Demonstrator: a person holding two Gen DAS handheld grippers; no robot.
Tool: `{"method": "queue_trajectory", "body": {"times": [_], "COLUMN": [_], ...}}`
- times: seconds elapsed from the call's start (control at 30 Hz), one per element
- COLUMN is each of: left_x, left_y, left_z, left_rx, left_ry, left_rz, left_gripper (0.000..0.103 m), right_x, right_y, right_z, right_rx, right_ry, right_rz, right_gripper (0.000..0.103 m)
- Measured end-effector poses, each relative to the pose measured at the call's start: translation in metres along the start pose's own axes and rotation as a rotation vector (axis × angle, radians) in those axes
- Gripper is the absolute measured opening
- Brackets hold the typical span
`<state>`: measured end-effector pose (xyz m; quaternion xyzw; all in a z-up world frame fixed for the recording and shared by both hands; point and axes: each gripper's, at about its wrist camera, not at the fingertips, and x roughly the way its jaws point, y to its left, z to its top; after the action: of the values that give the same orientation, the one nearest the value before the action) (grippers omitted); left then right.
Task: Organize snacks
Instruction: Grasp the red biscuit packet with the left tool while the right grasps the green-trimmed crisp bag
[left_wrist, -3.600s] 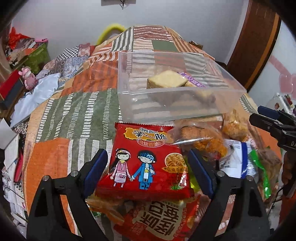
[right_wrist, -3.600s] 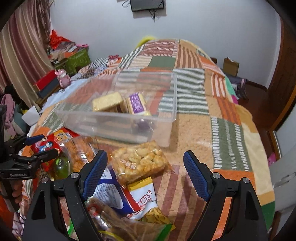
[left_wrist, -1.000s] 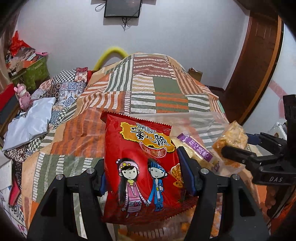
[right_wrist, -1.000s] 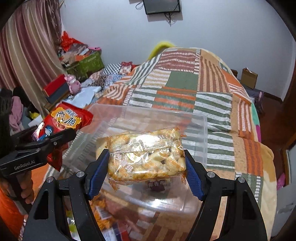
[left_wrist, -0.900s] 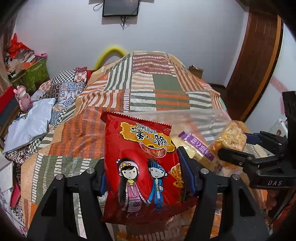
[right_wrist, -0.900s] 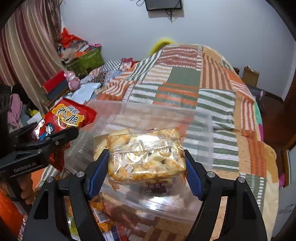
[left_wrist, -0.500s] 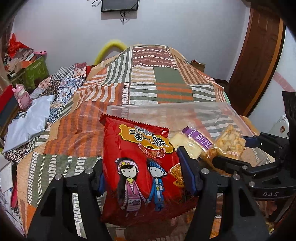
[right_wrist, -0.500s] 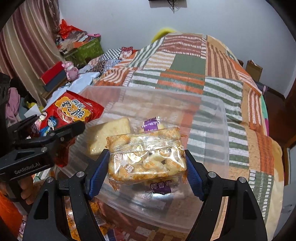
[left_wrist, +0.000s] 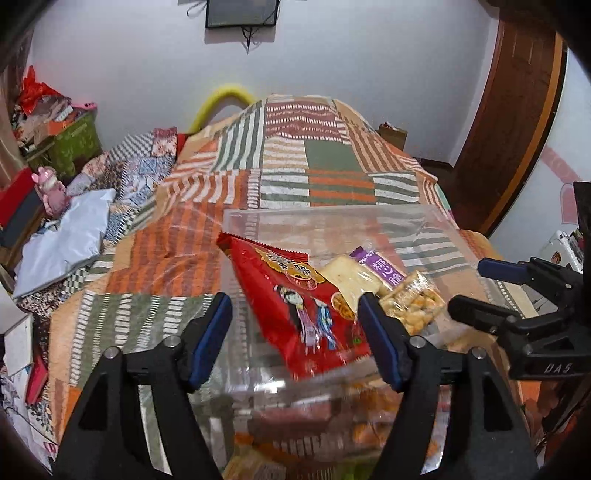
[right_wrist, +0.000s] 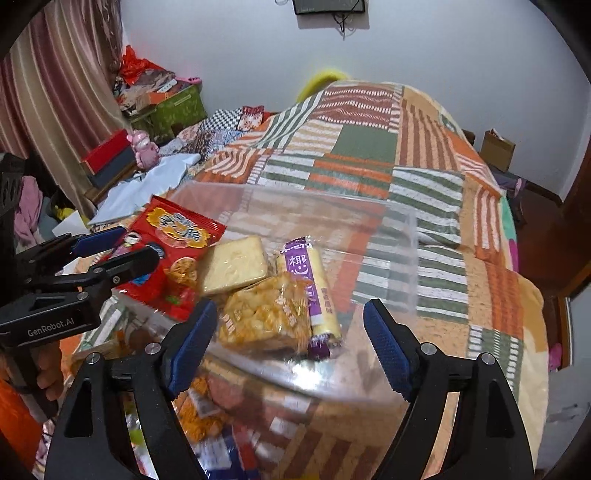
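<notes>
Having just opened, both tools (left_wrist: 295, 325) (right_wrist: 288, 332) hold nothing.

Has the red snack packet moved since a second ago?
Yes. The red snack packet has dropped from the left claw, jaws just opening, into the clear bin.

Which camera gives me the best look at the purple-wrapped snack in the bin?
The right wrist view: the purple-wrapped snack lies nearly full length inside the clear bin. The left wrist view shows only its top end, the rest hidden behind the puffed snack bag.
</notes>
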<state>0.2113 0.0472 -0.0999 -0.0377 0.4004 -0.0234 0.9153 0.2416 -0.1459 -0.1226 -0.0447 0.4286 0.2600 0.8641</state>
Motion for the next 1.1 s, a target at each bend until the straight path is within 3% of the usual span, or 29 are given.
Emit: {"method": "queue_trajectory", "body": {"times": [0.3,0.5,0.87,1.1], "left_x": [-0.051,-0.068,-0.076,-0.064], "left_y": [0.001,0.003,-0.012,-0.021], "left_z": [-0.028,-0.063,-0.13,-0.147], "left_rx": [0.002,-0.019,0.009,0.023], "left_ry": [-0.031,0.017,0.122,0.168], "left_rz": [0.006,-0.004,-0.03,-0.057], "left_gripper": [0.083,0.084,0.084,0.084], "right_x": [-0.057,-0.081,-0.08,-0.066], "right_y": [0.009,0.018,0.031,0.036], "right_z": [-0.023,-0.047,-0.102,-0.129], "right_rx": [0.0,-0.001,0.016,0.0], "right_ry": [-0.094,-0.122,-0.039,0.047], "right_rz": [0.002,0.004,0.048,0.063], "right_gripper": [0.083,0.084,0.085,0.085]}}
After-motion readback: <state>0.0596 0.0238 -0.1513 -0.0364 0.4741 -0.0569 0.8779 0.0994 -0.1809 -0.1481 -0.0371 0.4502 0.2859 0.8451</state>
